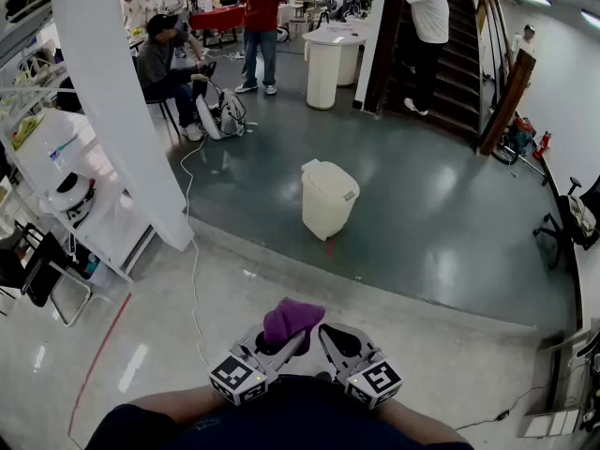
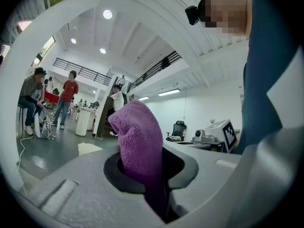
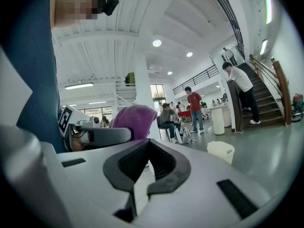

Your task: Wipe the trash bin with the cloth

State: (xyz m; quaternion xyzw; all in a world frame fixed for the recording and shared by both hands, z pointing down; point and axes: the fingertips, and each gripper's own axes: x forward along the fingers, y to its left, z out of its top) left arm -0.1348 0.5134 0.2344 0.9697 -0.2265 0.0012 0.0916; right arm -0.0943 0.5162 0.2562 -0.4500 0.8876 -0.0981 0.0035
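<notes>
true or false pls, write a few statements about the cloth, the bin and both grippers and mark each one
1. The left gripper is shut on the purple cloth. True.
2. The cloth is pressed against the trash bin. False: the bin stands apart on the dark floor ahead, and the cloth is held up close to the person.
3. The trash bin's lid is flipped open. False: the lid lies shut on top.
4. The right gripper carries nothing. True: its jaws are together with nothing between them.
5. The bin lies tipped on its side. False: it stands upright.
</notes>
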